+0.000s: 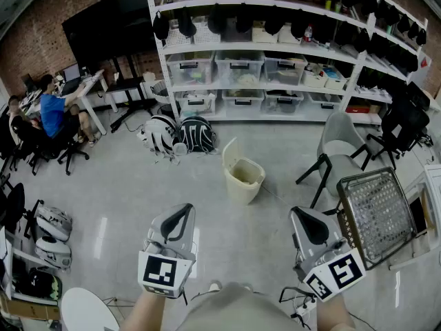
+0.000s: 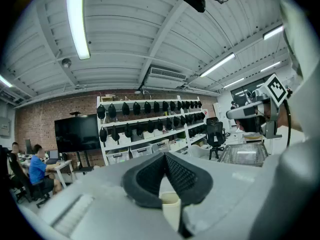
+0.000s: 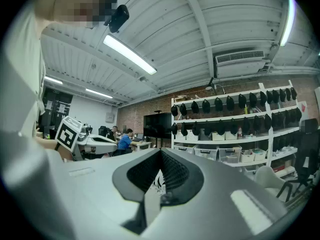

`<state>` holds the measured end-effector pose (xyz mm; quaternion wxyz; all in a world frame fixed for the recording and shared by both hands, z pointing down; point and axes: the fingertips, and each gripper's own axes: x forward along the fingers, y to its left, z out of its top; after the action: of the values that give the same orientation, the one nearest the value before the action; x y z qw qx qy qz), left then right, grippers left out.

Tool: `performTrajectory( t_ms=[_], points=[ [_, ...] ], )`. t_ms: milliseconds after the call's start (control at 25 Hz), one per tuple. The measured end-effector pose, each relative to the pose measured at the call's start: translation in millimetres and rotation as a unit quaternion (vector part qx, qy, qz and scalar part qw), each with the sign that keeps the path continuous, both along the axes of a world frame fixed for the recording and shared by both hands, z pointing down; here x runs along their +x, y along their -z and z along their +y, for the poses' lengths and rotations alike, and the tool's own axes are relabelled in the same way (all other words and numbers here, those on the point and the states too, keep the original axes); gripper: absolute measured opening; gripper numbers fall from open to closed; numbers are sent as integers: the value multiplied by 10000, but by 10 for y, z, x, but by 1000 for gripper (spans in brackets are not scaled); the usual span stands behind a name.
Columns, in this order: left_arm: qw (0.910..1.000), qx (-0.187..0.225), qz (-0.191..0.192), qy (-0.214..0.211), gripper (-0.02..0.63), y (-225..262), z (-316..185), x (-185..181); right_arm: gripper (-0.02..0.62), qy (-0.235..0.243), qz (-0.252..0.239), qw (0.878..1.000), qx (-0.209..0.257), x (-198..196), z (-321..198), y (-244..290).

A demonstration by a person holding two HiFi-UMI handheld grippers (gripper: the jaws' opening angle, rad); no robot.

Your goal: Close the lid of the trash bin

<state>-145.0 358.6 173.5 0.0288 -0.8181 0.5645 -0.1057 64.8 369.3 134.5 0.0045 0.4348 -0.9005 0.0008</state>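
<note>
— Tools first, since they sit right under the head camera: how do they stand?

— I have the left tool (image 1: 180, 212) and the right tool (image 1: 303, 219) low in the head view, level with each other and well apart. Looking along each one's own camera, the dark pads meet at their tips on both. Nothing is caught between them.

— And the trash bin?

— The trash bin (image 1: 238, 190) is a cream one standing on the grey floor (image 1: 124, 185). It is ahead of me, roughly midway between the two tools and well clear of both. Its lid (image 1: 230, 154) stands near upright along the bin's left edge, so the mouth is open. In the left gripper view I can see the bin's rim through the gap beneath the joined pads.

— What's around it?

— White shelving (image 1: 275, 67) with clear boxes stands behind it. Backpacks (image 1: 180, 135) lie on the floor to its left, and a grey chair (image 1: 339, 150) is to its right. A wire basket (image 1: 375, 212) sits just beside my right tool.
</note>
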Motion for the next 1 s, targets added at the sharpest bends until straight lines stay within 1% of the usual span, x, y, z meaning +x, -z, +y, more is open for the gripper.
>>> performTrajectory(
  t_ms=[200,280,480,680,760,840,960,1000],
  points=[
    [9994,178,-297,-78,3,7,-59,199,3,-108,-79,9999,-59,270,-79,-41],
    [9991,222,-340,-82,3,20,-61,266,3,-122,-95,9998,-107,348,-98,-69],
    [9998,118,-148,60,3,27,-31,425,3,-95,-146,9997,-178,509,-120,-142],
    [9992,220,-340,49,3,7,-32,501,3,-54,-189,9996,-226,616,-111,-232],
    [9992,186,-358,64,3,-9,-61,528,3,-55,-194,9994,-274,652,-128,-267],
    [9994,128,-311,78,3,-32,-89,563,3,-43,-220,9992,-318,681,-150,-306],
    [9998,83,-95,138,3,-73,-173,619,3,-50,-200,9994,-291,719,-254,-368],
    [9998,96,-87,135,3,-105,-212,625,3,-50,-203,9994,-288,722,-295,-404]
  ],
)
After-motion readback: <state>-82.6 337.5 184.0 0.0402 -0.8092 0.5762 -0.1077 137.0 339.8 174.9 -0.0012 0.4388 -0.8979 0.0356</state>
